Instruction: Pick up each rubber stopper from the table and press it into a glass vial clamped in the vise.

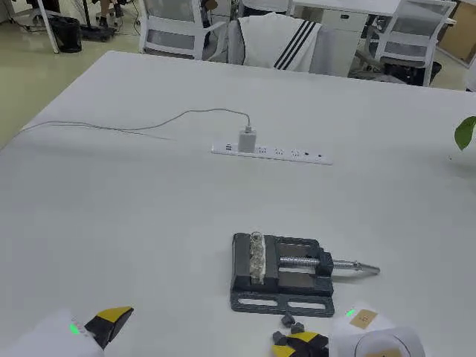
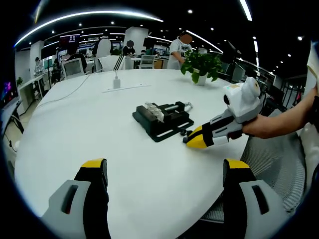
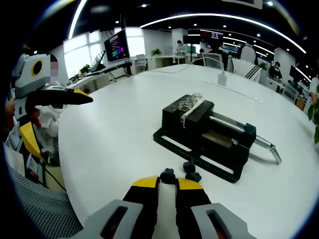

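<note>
The right gripper has its fingers pressed together and nothing visibly between them. The tips sit low on the desk, right against the nearest of three dark rubber stoppers; whether they touch it I cannot tell. I take that for a line-up before opening to pick one. The stoppers lie loose at the vise's 6 o'clock edge in the head view, a short reach from the jaws. The vise holds a row of glass vials upright, mouths up to take a press from above. The left gripper hovers at 9 o'clock, fingers spread wide and empty. A power strip lies at 12 o'clock, well beyond.
</note>
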`<state>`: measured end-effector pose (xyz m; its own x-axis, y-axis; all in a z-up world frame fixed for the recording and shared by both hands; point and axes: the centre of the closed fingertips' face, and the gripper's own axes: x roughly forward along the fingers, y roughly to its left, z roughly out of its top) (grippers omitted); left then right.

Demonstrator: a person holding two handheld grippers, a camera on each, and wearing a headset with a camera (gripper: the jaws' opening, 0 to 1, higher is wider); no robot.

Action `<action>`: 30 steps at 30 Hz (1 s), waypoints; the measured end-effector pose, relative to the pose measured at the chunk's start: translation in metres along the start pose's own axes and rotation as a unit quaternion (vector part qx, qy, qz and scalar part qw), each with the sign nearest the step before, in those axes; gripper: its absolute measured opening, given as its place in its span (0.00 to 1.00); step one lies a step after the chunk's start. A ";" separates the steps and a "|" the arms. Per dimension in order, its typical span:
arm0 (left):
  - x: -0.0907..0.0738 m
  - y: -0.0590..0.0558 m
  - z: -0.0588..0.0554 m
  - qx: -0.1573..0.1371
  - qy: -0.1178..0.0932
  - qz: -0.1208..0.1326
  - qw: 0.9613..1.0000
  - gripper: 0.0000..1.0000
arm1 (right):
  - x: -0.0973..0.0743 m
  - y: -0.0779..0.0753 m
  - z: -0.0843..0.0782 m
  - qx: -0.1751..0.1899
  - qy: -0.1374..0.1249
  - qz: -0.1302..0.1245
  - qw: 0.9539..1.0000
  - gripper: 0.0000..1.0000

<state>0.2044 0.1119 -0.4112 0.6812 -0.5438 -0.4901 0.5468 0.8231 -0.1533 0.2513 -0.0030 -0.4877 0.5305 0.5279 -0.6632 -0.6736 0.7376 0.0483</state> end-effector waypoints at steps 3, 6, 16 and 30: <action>0.000 0.000 0.000 0.000 -0.001 0.000 1.000 0.95 | -0.001 0.000 0.002 -0.002 -0.003 0.001 1.000 0.09; 0.000 0.000 0.000 0.001 -0.001 0.001 1.000 0.95 | -0.002 -0.001 0.003 -0.007 -0.004 0.002 1.000 0.09; 0.001 -0.002 0.001 0.015 -0.006 -0.004 1.000 0.93 | -0.015 -0.005 0.010 -0.045 -0.004 0.020 0.999 0.08; 0.017 -0.023 0.018 0.107 -0.010 -0.064 0.992 0.81 | -0.060 -0.005 0.037 -0.082 0.011 0.112 0.990 0.08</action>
<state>0.2123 0.0807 -0.4008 0.6080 -0.6464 -0.4610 0.7188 0.6947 -0.0260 0.2420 -0.0232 -0.4200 0.3480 0.6600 -0.6659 -0.8488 0.5234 0.0752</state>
